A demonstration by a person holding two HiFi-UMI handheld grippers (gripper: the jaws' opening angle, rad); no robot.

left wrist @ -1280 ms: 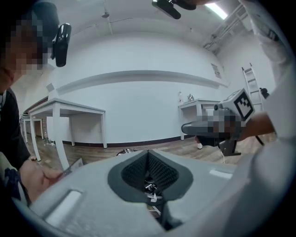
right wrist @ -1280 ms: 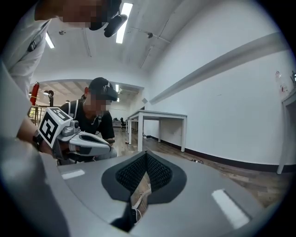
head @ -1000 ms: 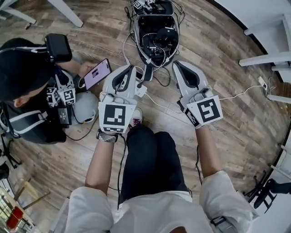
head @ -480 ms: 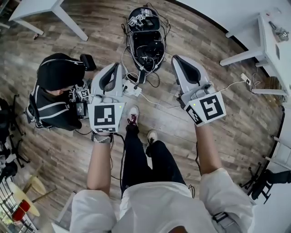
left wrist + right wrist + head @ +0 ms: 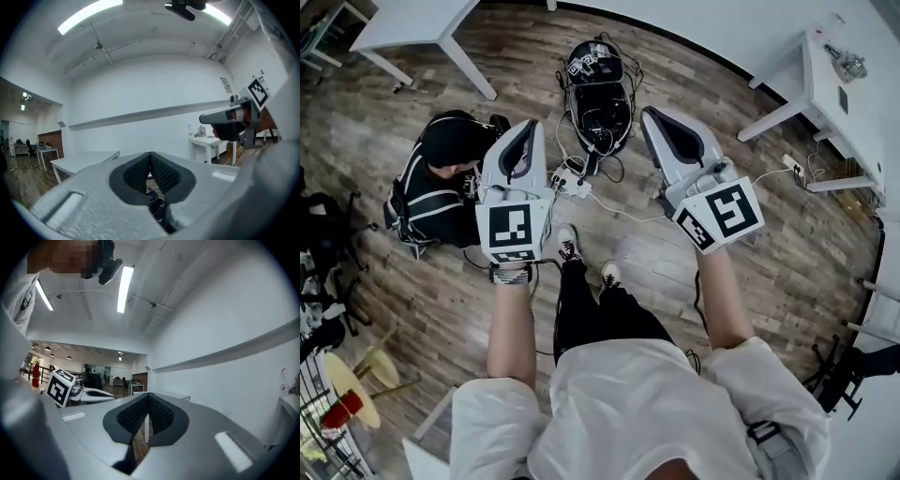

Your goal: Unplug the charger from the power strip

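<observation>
One power strip (image 5: 567, 180) well below the left hand-held gripper (image 5: 531, 126)

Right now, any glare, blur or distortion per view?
Head view: sharp, evenly lit, brown wooden floor bowed by fisheye. Left gripper view: white ceiling strip light blown out, corners black. Right gripper view: black corners too, background sharp.

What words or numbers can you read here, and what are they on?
None can be read.
Paper sign on the wall: too small.
Sticker on the white table: too blurred.
Cube on the left gripper, cube on the right gripper: square patterns, no letters.
</observation>
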